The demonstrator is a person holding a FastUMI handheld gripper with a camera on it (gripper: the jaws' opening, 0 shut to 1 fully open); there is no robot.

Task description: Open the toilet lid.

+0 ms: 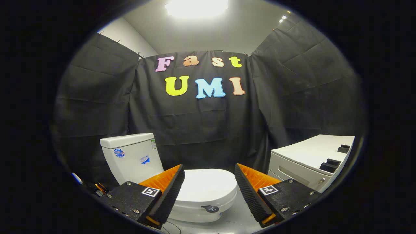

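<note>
Approach step — gripper (pixel 209 188) jaws spread wide and holding nothing, toilet lid (pixel 208 188) still down flat just beyond and between them, tank (pixel 130 157) off behind — next move likely needs dropping to the lid's front edge to hook and lift it.

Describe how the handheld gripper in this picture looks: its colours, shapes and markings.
The gripper has two wedge-shaped jaws with orange outer sides and black, finely ribbed rubber inner faces. Each sits on a black block fastened with small silver screws. On top of each block is a square black-and-white marker tag. The jaws stand apart, open, with the closed white toilet lid beyond them.
</note>
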